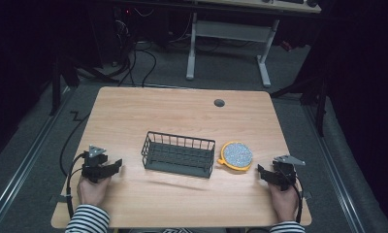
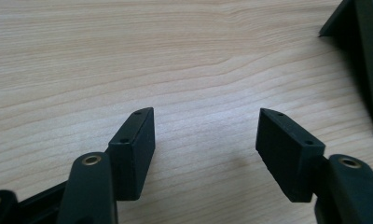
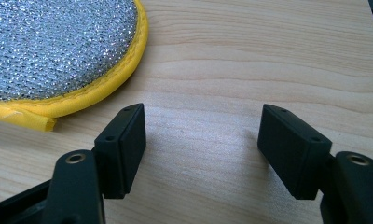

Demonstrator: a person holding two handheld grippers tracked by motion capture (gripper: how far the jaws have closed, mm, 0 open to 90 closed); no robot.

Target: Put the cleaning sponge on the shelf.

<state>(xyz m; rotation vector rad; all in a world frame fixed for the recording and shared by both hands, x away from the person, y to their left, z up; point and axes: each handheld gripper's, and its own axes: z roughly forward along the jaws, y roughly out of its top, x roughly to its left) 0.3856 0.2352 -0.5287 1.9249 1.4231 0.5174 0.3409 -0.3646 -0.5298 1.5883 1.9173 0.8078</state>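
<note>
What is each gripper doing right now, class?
Left gripper: open, holding nothing, over bare wooden table.
Right gripper: open, holding nothing.

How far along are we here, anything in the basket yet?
Nothing looks done: the wire basket sits empty mid-table, and the round scrub pad lies flat on the table just right of it. Nothing is in hand: the left hand-held gripper and right hand-held gripper both rest open near the front edge. If the pad belongs in the basket, which is a guess, the whole move is still left.

Dim surroundings, evenly lit tabletop, soft shadows
</note>
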